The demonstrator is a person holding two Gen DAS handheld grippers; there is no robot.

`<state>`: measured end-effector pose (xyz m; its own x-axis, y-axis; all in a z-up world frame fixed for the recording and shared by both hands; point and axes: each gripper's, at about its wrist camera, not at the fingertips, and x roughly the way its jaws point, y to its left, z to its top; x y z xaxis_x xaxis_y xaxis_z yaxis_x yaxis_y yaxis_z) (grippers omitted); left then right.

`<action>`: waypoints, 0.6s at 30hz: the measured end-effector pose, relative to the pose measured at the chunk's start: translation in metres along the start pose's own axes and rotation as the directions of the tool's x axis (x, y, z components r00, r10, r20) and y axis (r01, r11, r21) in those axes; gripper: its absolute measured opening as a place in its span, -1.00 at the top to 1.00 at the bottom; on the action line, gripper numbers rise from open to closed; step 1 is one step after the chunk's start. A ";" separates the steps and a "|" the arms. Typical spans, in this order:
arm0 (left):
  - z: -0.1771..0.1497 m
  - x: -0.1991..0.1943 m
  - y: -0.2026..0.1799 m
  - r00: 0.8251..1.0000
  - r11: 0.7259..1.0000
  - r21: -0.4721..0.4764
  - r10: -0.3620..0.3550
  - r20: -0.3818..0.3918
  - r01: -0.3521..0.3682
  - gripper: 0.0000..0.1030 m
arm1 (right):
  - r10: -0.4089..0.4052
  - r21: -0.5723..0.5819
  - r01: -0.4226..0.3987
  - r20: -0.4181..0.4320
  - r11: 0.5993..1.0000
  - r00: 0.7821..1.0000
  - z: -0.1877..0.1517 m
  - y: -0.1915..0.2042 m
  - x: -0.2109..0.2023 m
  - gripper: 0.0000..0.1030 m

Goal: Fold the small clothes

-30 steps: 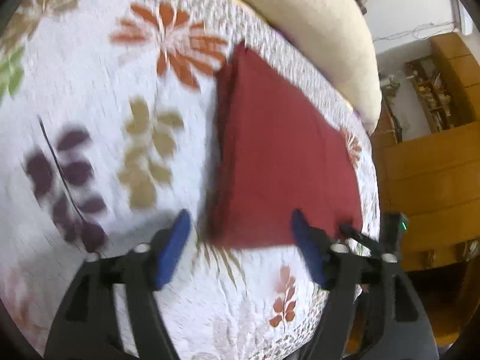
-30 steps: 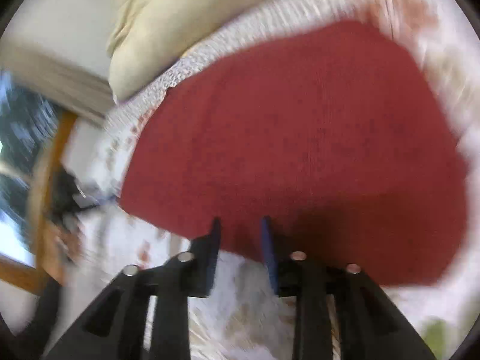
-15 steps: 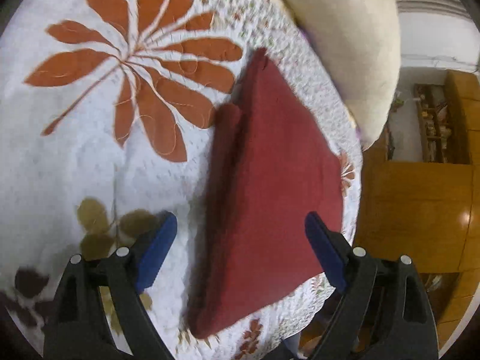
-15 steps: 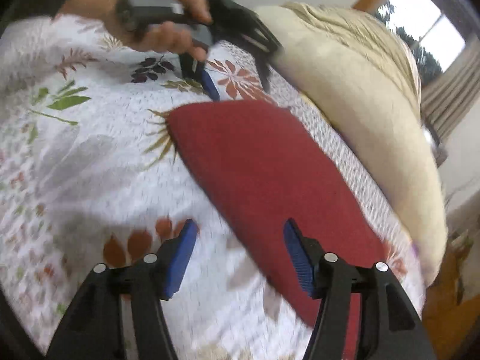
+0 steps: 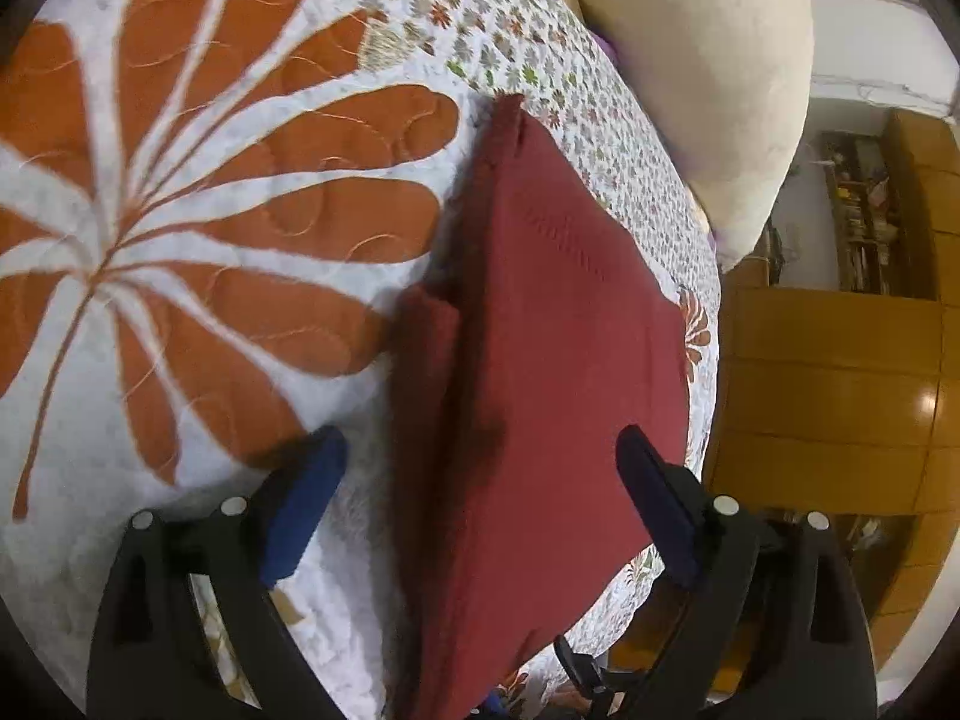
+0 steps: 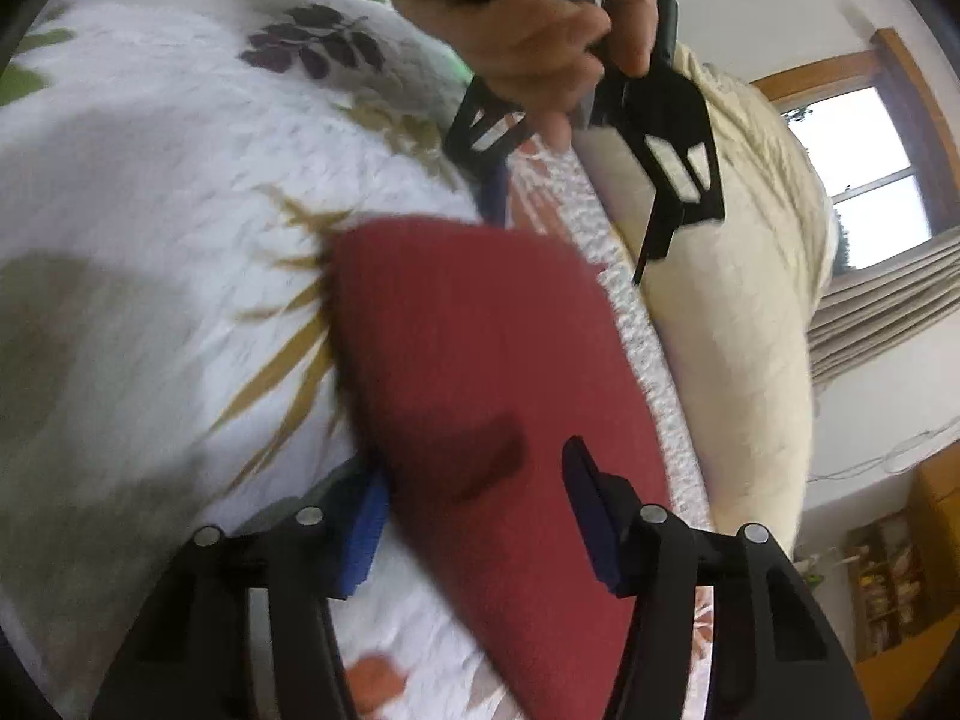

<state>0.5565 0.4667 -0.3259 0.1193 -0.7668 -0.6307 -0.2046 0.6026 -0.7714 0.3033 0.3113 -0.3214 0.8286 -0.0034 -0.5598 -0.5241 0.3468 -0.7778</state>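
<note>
A: Where is the red cloth [image 5: 540,372] lying, and why there?

B: It is resting folded on the floral quilt [image 5: 180,240] of the bed, running from about six o'clock up toward twelve in the left wrist view, with the cream pillow [image 5: 708,78] at one o'clock. The quilt is giving it a flat, soft base, so the layers are sitting stacked.

A: Are the claws gripping it?

B: No. The left claw [image 5: 480,516] is hovering with its blue pads [image 5: 300,510] spread wide, one on each side of the cloth, holding nothing. The right claw [image 6: 474,516] is likewise standing apart over the near end, and the person's hand [image 6: 528,30] is showing at twelve o'clock there, holding the other tool.

A: Why is a strip sticking out at nine o'clock?

B: It is probably a lower layer poking past the top fold, though blur is making that hard to confirm. I judge the fold nearly finished, wanting only tidying.
</note>
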 end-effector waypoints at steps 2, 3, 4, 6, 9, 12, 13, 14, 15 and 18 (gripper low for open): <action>0.002 0.004 -0.004 1.000 1.000 0.010 -0.007 -0.006 0.007 -0.78 | -0.036 -0.014 0.036 -0.003 0.999 0.999 0.007 0.002 0.006 -0.10; 0.004 0.006 -0.006 1.000 1.000 0.011 -0.005 -0.007 0.006 -0.78 | -0.051 -0.020 0.051 -0.001 0.999 0.999 0.011 0.004 0.008 -0.09; 0.007 0.009 -0.008 1.000 1.000 0.014 -0.005 -0.011 0.005 -0.78 | -0.061 -0.024 0.060 -0.001 0.998 0.998 0.015 0.006 0.012 -0.07; 0.011 0.017 -0.012 1.000 1.000 0.026 0.013 -0.027 -0.013 -0.78 | -0.079 -0.029 0.079 -0.001 0.996 0.997 0.020 0.007 0.017 -0.04; 0.018 0.030 -0.025 0.997 0.998 0.052 0.050 -0.057 -0.047 -0.76 | -0.090 -0.020 0.090 -0.007 0.996 0.996 0.026 0.006 0.024 -0.04; 0.022 0.040 -0.033 0.992 0.993 0.068 0.102 -0.074 -0.097 -0.34 | -0.088 0.008 0.088 -0.020 0.996 0.996 0.025 0.002 0.027 -0.03; 0.024 0.042 -0.034 0.989 0.991 0.062 0.122 -0.079 -0.117 -0.09 | -0.077 0.018 0.078 -0.024 0.997 0.997 0.026 0.000 0.029 0.02; 0.025 0.043 -0.033 0.987 0.990 0.055 0.134 -0.086 -0.129 0.31 | -0.056 0.028 0.057 -0.030 0.998 0.998 0.027 -0.001 0.030 0.22; 0.026 0.043 -0.033 0.986 0.990 0.047 0.139 -0.092 -0.136 0.42 | -0.031 0.043 0.033 -0.039 0.999 0.999 0.027 -0.003 0.030 0.41; 0.025 0.040 -0.038 0.985 0.987 0.045 0.155 -0.076 -0.152 0.56 | -0.005 0.092 0.010 -0.058 0.996 0.998 0.028 -0.011 0.028 0.63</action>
<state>0.5932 0.4182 -0.3238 0.0118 -0.6787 -0.7343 -0.1763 0.7215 -0.6696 0.3379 0.3335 -0.3211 0.8185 -0.0594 -0.5714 -0.4951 0.4316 -0.7541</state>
